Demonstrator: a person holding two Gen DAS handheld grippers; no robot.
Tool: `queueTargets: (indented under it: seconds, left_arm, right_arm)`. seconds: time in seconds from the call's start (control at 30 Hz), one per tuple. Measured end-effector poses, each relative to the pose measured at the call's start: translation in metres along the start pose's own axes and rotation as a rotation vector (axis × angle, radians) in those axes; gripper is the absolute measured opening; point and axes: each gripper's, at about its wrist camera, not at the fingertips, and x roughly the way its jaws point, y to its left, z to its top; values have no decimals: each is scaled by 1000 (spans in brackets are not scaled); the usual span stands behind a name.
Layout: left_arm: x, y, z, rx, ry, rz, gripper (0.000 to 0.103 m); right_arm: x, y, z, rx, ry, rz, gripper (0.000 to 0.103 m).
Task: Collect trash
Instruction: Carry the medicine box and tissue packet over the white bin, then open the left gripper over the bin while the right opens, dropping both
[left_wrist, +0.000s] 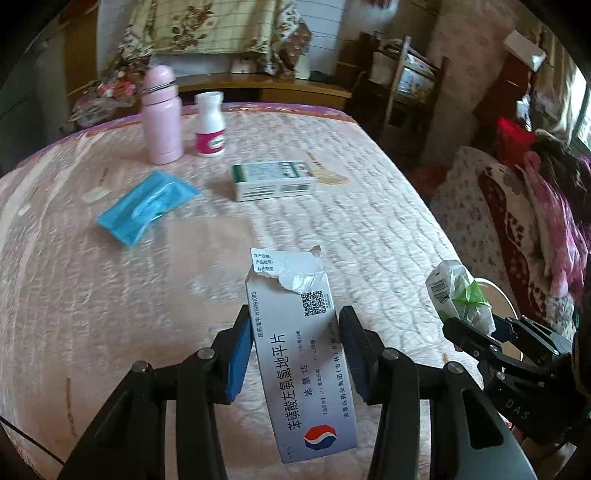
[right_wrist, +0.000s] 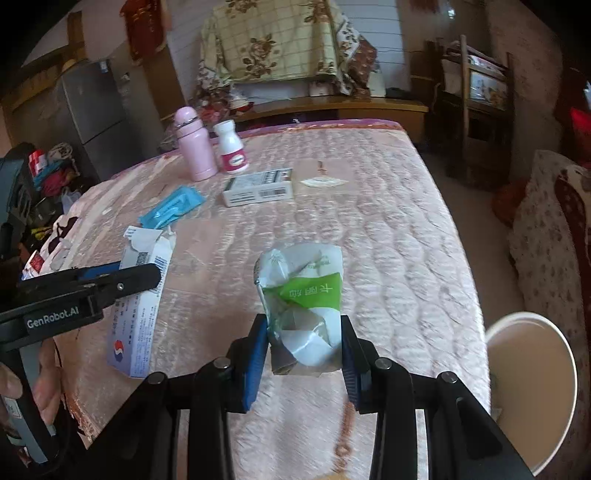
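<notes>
Bare quilt (right_wrist: 369, 229) right of green-white box (right_wrist: 258, 186)

Medicine box (left_wrist: 306, 354) — "H19991083"; left tongs (right_wrist: 122, 278) — "GenRobot.AI".

Your left tongs (left_wrist: 295, 350) clamp a torn medicine box (left_wrist: 299, 350). Ahead lie a blue packet (left_wrist: 146, 206) and a white carton (left_wrist: 273, 181); to their right, your right tongs (left_wrist: 476, 328) grip a crumpled wrapper (left_wrist: 456, 291).

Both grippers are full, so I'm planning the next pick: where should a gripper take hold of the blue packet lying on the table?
Grip the blue packet across its narrow width near the middle, coming down from above. It lies flat and thin on the quilted table cover, so a side approach would probably slide over it. The cloth around it is bare, away from the green-and-white box, leaving room for both fingers.
</notes>
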Motion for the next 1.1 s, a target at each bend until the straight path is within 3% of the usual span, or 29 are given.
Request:
queueTargets:
  seconds: [0.57,1.1]
  left_arm:
    - [22,-109,15,179,0,-103,48]
    - [50,-209,16,253,62,-318,48]
  right_arm:
    - [-50,-91,-33,175,-31,-135,39]
    - [-82,-183,-80,395,-16,-281,40]
